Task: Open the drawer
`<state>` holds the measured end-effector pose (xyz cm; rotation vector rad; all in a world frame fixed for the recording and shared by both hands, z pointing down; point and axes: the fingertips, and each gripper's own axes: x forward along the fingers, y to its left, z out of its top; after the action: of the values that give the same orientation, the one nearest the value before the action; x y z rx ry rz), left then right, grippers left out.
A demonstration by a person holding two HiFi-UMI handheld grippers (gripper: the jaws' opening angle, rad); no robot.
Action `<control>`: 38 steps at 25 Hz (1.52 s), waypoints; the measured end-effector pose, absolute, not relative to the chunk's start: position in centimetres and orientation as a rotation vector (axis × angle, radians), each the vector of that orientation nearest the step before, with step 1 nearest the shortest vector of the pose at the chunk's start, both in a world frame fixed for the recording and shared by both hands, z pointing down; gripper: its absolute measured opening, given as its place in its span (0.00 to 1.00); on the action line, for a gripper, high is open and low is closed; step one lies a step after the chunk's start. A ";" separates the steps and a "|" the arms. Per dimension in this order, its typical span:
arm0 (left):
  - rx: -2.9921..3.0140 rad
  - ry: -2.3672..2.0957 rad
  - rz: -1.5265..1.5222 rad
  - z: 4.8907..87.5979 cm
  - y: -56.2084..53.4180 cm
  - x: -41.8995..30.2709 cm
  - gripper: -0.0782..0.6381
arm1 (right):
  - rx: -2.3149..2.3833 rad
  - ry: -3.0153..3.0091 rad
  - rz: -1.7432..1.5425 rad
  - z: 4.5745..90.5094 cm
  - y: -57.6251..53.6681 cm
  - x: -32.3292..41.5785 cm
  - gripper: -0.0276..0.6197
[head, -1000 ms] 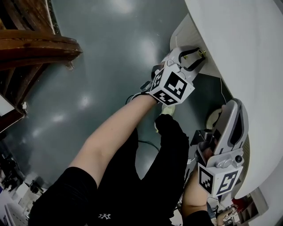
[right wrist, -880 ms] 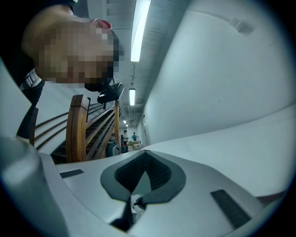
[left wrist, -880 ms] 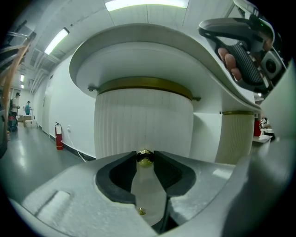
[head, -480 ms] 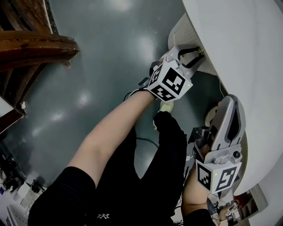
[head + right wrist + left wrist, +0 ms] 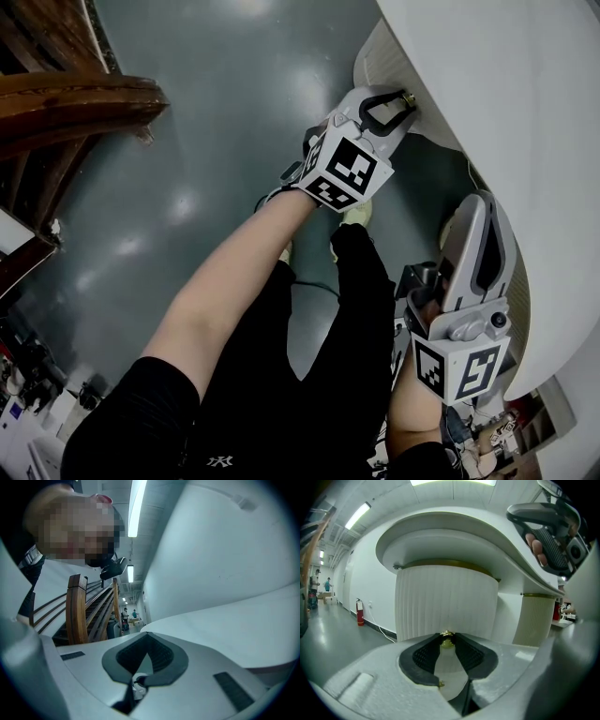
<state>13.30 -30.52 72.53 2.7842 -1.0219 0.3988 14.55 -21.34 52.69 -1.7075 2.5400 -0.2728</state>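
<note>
A small gold knob (image 5: 409, 96) sticks out of the white ribbed, curved drawer front (image 5: 377, 58) under a white curved counter. My left gripper (image 5: 403, 99) reaches up to it. In the left gripper view the knob (image 5: 447, 642) sits right between the dark pad tips of the left gripper (image 5: 447, 636), which press on it from both sides. The ribbed drawer front (image 5: 445, 599) fills the view behind. My right gripper (image 5: 488, 204) hangs lower right beside the counter edge, clear of the drawer. The right gripper (image 5: 146, 638) has its pads together with nothing between them.
The white counter top (image 5: 525, 112) overhangs both grippers. A wooden stair rail (image 5: 75, 94) stands at the left over the glossy grey floor (image 5: 206, 141). The person's black-clad legs are below. A second ribbed column (image 5: 539, 618) and a red fire extinguisher (image 5: 360, 612) stand farther off.
The left gripper's jaws have drawn in onto the knob, and that hand has shifted slightly up and left in the picture. The right gripper has stayed where it was.
</note>
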 end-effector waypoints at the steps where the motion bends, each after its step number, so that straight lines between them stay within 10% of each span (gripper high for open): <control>1: 2.781 -1.021 0.406 72.6 -30.2 13.0 0.26 | -1.711 2.542 -0.280 52.8 -21.1 14.4 0.06; 38: 2.689 -1.027 0.555 73.1 -18.3 1.1 0.26 | -1.720 2.582 -0.378 51.5 -12.4 5.9 0.06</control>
<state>1.06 -18.28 73.15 2.6890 -1.0272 0.5550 5.93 -12.43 51.53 -1.7200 2.5815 -0.3777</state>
